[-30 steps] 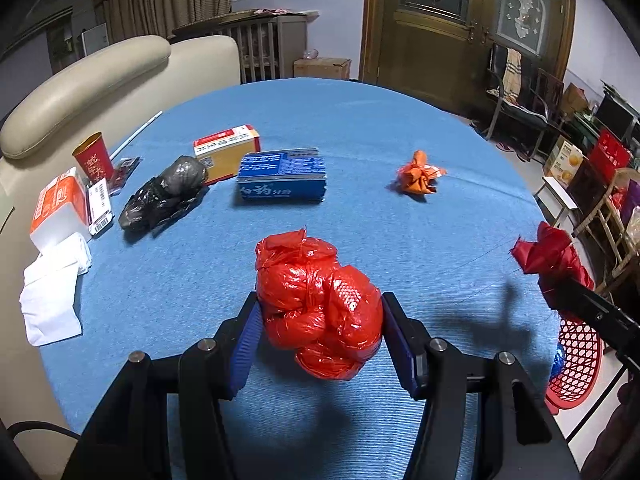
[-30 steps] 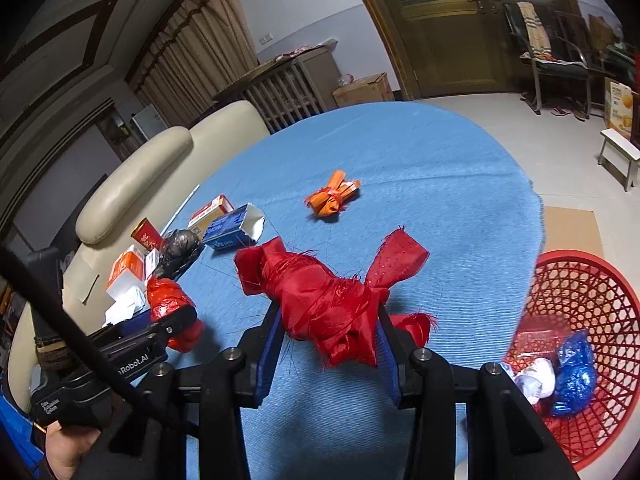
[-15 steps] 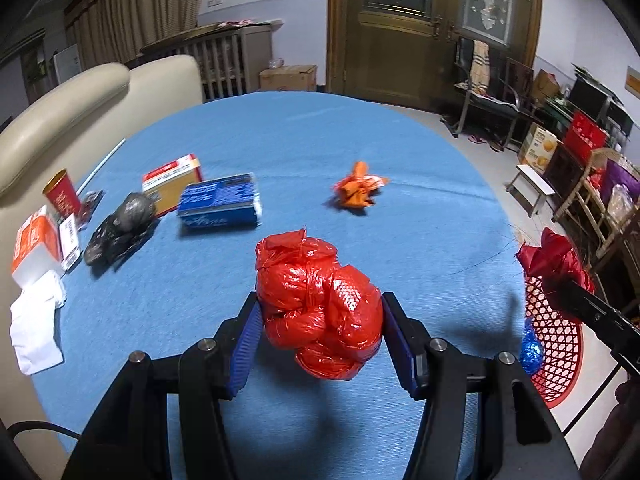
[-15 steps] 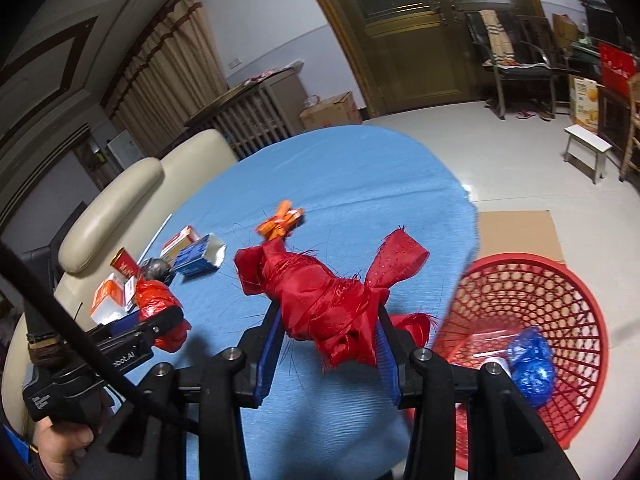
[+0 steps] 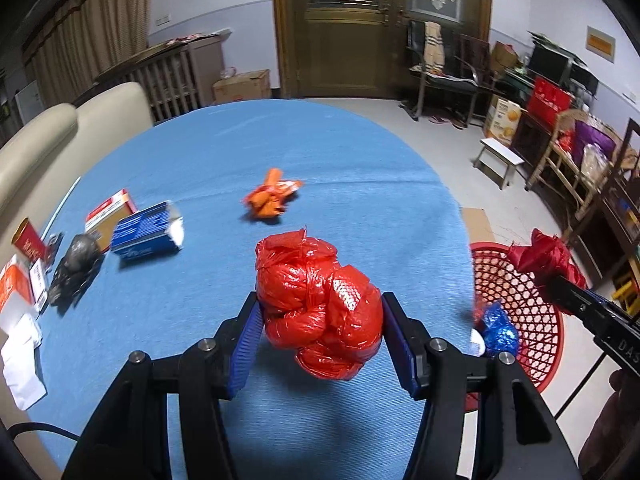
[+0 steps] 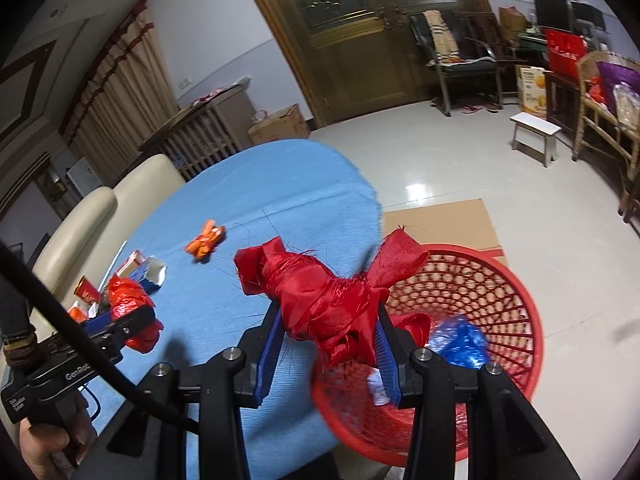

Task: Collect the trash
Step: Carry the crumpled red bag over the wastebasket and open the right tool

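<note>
Both my tools clamped on red trash.
Left tool (image 5: 322, 330) grips a crinkled bag (image 5: 318, 306); right tool (image 6: 326, 354) grips frayed cloth (image 6: 328, 296); "GenRob" reads lower left.

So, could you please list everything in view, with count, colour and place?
plastic bag wad: 1, red, in left gripper
fabric bundle: 1, red, in right gripper
basket: 1, red, on floor beside table
blue wad: 1, inside basket
tablecloth: 1, blue, covering table
orange wrapper: 1, mid-table
blue box: 1, table's left
black bag: 1, left edge
red cup: 1, far left
stool: 1, white, on floor
hand: 1, holding left gripper's handle
</note>
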`<state>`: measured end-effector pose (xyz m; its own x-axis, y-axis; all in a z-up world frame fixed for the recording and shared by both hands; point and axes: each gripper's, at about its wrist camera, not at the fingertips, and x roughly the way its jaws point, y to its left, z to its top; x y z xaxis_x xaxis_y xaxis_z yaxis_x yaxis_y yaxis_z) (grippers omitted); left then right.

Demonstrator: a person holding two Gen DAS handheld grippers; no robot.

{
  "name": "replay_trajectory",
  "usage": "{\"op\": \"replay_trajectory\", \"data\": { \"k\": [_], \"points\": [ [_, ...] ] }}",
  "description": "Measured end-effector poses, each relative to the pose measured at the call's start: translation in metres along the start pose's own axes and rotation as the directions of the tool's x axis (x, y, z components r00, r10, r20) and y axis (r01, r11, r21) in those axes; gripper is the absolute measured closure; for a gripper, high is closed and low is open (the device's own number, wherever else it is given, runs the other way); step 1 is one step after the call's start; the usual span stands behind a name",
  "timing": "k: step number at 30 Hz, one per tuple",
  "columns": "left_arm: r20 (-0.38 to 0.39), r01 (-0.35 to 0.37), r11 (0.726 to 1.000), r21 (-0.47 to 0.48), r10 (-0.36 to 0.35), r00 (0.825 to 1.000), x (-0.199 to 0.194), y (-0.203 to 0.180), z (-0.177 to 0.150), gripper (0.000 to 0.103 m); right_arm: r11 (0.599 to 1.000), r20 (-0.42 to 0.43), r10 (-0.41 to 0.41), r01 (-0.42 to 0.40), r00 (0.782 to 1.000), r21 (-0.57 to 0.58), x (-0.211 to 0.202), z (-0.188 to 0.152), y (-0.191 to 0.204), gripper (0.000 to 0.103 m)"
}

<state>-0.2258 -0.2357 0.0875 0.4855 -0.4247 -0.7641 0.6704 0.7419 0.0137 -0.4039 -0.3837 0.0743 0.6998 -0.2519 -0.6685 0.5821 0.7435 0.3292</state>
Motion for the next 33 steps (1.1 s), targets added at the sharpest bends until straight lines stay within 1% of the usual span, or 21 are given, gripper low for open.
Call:
{"op": "replay_trajectory", "data": {
  "k": [6, 14, 19, 25, 27, 29, 32, 33],
  "points": [
    [-0.004, 0.024, 0.999, 0.038, -0.024, 1.0, 0.002, -0.02, 0.003, 0.043, 0.998, -0.003, -0.052, 0.052, 0.999, 0.034, -0.004, -0.004, -0.027, 0.057],
    [-0.006, 0.048, 0.996, 0.078, -0.048, 0.999, 0.004, -0.042, 0.005, 0.043, 0.988, -0.024, -0.132, 0.133, 0.991, 0.083, -0.007, -0.015, -0.065, 0.057],
    [-0.003, 0.067, 0.992, 0.104, -0.067, 0.998, 0.005, -0.054, 0.006, 0.043, 0.981, -0.043, -0.153, 0.157, 0.987, 0.113, -0.006, -0.02, -0.085, 0.057],
    [-0.004, 0.087, 0.988, 0.127, -0.087, 0.996, 0.008, -0.066, 0.008, 0.043, 0.98, -0.067, -0.153, 0.16, 0.986, 0.118, 0.003, -0.022, -0.092, 0.055],
    [-0.003, 0.094, 0.987, 0.132, -0.095, 0.996, 0.008, -0.069, 0.009, 0.043, 0.981, -0.082, -0.146, 0.155, 0.986, 0.117, 0.007, -0.022, -0.093, 0.053],
    [-0.003, 0.097, 0.986, 0.136, -0.097, 0.995, 0.009, -0.073, 0.009, 0.043, 0.982, -0.102, -0.132, 0.144, 0.986, 0.119, 0.013, -0.024, -0.092, 0.041],
    [-0.007, 0.104, 0.985, 0.139, -0.104, 0.995, 0.011, -0.077, 0.01, 0.043, 0.984, -0.123, -0.122, 0.135, 0.985, 0.112, 0.021, -0.028, -0.09, 0.034],
    [-0.008, 0.106, 0.984, 0.142, -0.106, 0.994, 0.012, -0.079, 0.01, 0.043, 0.985, -0.127, -0.123, 0.136, 0.984, 0.105, 0.023, -0.029, -0.089, 0.034]
  ]
}}
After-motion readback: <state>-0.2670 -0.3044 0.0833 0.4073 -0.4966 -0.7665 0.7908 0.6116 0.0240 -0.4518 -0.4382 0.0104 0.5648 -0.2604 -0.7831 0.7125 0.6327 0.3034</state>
